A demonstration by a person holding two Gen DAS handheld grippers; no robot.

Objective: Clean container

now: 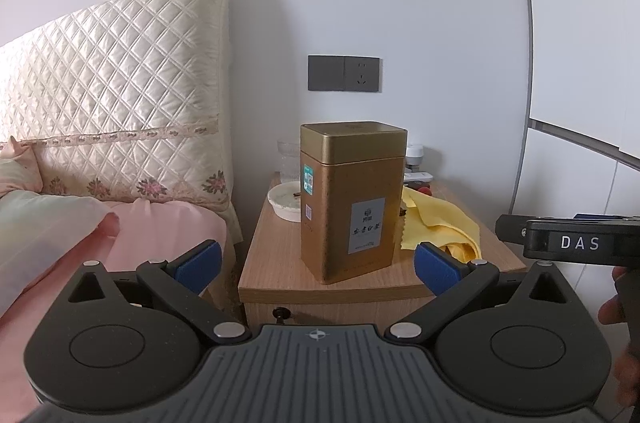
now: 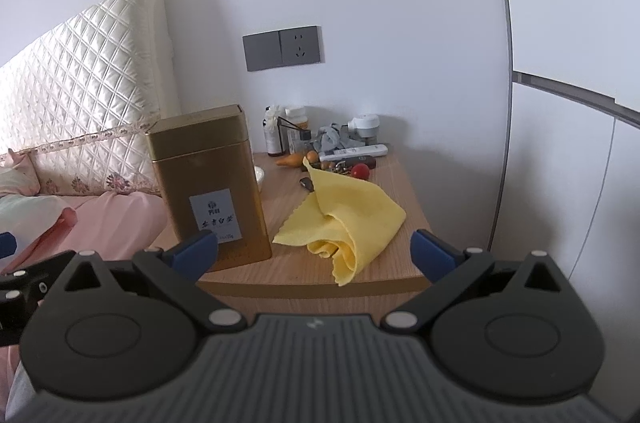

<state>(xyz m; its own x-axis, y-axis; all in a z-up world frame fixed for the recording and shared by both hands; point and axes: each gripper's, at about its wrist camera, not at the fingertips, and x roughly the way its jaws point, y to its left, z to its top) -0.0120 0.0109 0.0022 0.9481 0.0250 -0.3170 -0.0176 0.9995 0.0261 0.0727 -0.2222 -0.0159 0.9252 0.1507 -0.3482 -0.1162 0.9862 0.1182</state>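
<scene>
A tall gold tea tin (image 1: 352, 199) with its lid on stands upright near the front of a wooden nightstand (image 1: 280, 271). It also shows in the right wrist view (image 2: 210, 187). A crumpled yellow cloth (image 2: 344, 223) lies to the tin's right; the left wrist view shows it partly behind the tin (image 1: 440, 219). My left gripper (image 1: 318, 265) is open and empty, in front of the tin and short of it. My right gripper (image 2: 314, 255) is open and empty, in front of the cloth at the nightstand's front edge (image 2: 312, 287).
A white dish (image 1: 286, 201) and a clear glass (image 1: 289, 159) stand behind the tin. Bottles (image 2: 274, 135), a remote (image 2: 354, 151), keys and a red ball (image 2: 361, 170) crowd the nightstand's back. A bed with pink sheets (image 1: 160, 235) and a quilted headboard (image 1: 112, 103) lies left. A wall socket (image 1: 344, 73) is above.
</scene>
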